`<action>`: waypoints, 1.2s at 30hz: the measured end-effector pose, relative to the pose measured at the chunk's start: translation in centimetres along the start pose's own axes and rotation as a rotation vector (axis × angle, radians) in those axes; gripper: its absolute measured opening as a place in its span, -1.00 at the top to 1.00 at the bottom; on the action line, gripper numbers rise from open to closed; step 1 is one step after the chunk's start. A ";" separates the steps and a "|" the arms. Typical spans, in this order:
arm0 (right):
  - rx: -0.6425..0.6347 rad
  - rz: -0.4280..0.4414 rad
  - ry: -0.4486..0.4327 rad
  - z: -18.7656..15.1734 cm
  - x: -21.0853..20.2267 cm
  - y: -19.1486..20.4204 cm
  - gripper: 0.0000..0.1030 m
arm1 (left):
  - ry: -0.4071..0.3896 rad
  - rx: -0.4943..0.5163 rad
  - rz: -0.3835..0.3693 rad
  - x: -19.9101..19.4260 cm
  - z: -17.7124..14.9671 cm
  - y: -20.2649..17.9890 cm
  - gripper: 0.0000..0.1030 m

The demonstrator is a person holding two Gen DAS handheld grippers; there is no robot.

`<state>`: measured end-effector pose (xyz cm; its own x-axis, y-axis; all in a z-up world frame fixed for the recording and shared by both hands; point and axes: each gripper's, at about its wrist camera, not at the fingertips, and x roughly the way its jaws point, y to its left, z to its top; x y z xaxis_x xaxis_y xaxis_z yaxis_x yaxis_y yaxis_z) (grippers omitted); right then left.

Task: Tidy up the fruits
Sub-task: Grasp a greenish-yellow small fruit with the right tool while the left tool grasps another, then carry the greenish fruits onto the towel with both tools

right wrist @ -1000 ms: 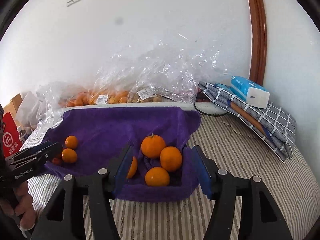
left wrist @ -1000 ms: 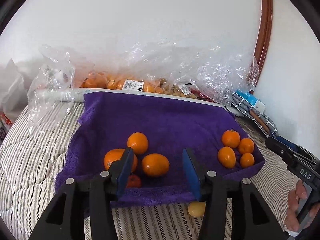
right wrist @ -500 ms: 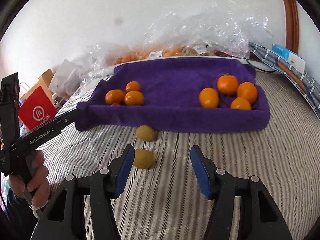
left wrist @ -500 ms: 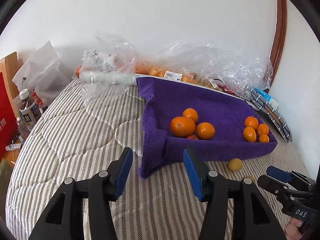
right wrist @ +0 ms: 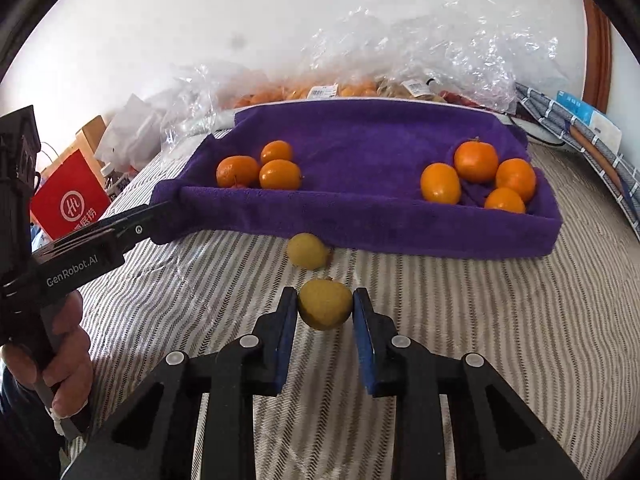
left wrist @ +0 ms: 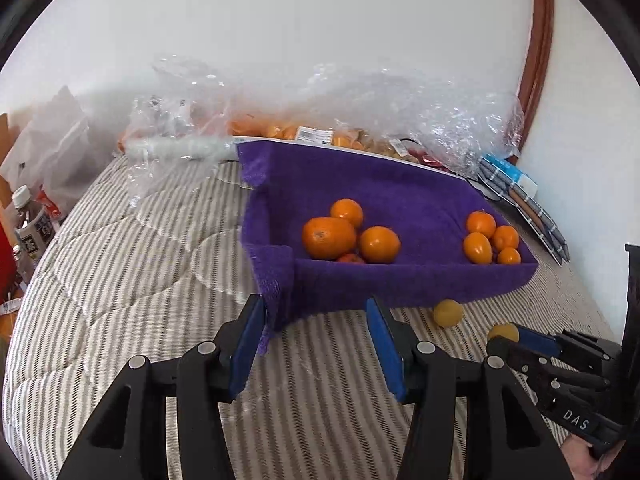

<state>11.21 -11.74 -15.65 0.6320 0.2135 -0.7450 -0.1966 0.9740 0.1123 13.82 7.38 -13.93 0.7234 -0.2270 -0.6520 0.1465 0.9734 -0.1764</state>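
Right gripper (right wrist: 325, 307) is clamped on a yellow fruit (right wrist: 325, 304); the jaws have just been closing, and the fruit sits between the blue pads, which are seen touching both its sides. The fruit is still on the striped quilt (right wrist: 460, 320), near the front edge of the purple towel (right wrist: 360, 216). A second yellow fruit (right wrist: 307, 250) lies just beside that edge.

Left gripper (left wrist: 316, 338) is part-open with nothing between the pads, at the towel's near left corner.

Handling, as judged: the fruit is small, round, light, with a matte, faintly dimpled skin, so little slip is expected. Flesh is probably soft, so light pressure is advised. Hold is across the widest part, which suits a round shape; a grip off the middle could squirt it out.

The towel is plush and floppy, with raised edges forming a shallow tray. Two clusters of oranges (right wrist: 476, 176) are on it: smooth, glossy, firm-looking. The quilt is soft and padded, so loose fruit may roll into dips. Crinkled clear bags (right wrist: 420, 56) are piled behind.
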 end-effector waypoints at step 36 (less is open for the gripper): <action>0.099 -0.099 -0.151 2.4 -4.1 -8.5 0.46 | 0.009 -0.049 0.000 0.3 3.3 -2.9 0.51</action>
<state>12.08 -20.73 -12.02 0.7512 0.1177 -0.6495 -0.0580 0.9919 0.1126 15.87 4.56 -11.18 0.7171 -0.2277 -0.6587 0.1133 0.9706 -0.2122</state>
